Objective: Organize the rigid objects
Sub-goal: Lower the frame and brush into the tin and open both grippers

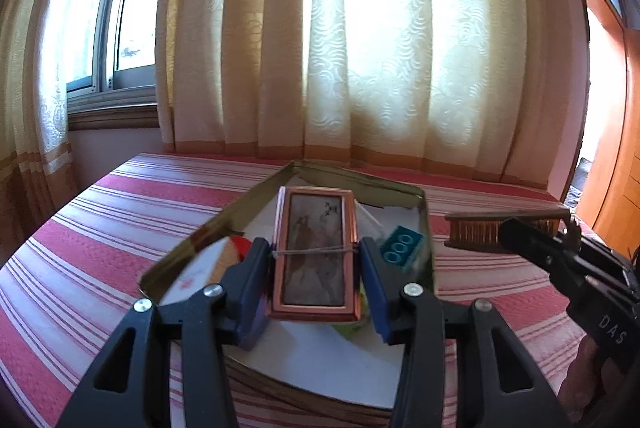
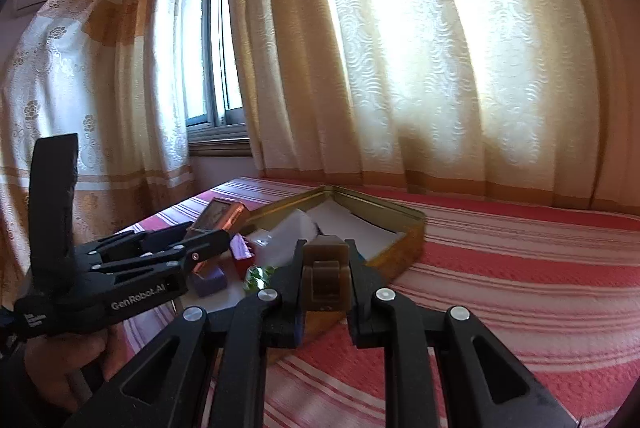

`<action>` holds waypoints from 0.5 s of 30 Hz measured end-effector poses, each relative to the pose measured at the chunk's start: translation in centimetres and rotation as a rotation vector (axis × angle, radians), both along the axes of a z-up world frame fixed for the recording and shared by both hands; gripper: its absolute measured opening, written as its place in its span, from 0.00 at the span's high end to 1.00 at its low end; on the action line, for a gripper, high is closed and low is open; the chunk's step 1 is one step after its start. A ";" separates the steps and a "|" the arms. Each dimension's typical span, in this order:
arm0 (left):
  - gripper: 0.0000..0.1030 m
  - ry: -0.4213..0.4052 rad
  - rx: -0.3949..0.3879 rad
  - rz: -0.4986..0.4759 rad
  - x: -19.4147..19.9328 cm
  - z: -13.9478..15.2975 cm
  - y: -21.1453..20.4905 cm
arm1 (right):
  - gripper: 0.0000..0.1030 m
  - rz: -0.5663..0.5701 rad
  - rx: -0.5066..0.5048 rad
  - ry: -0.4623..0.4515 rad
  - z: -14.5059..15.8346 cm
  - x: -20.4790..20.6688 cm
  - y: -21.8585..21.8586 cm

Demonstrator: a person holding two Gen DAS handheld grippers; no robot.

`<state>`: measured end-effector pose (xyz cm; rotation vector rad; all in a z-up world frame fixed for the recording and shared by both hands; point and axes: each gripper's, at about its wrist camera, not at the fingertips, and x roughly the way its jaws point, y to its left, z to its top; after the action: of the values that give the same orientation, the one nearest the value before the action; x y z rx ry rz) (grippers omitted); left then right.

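Over a striped bed (image 1: 120,212), the left tongs (image 1: 316,260) gripped a copper-framed box (image 1: 314,252) above an open tin (image 1: 224,216) near the bed's far edge, while the right tongs (image 2: 326,268) were clamped tight on a brown comb (image 1: 476,232) just beside the tin.

Blown-out daylight glare through curtains (image 1: 360,48), dim foreground, fisheye-bent edges, slight blur.

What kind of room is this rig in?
Probably a home bedroom: a striped red and white bedspread as the work surface, patterned curtains over a sliding window, and what looks like a wooden wardrobe at the right.
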<state>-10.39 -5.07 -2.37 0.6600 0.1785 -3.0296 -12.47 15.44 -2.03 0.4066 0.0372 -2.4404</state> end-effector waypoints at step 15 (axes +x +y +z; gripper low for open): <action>0.53 -0.137 0.013 0.067 -4.6 -0.9 -3.9 | 0.83 0.143 0.111 -0.094 -1.4 -4.2 -9.9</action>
<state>-15.02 -9.01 -3.31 0.8406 0.2116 -2.9089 -16.70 5.56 -3.48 0.5490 0.1560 -2.2826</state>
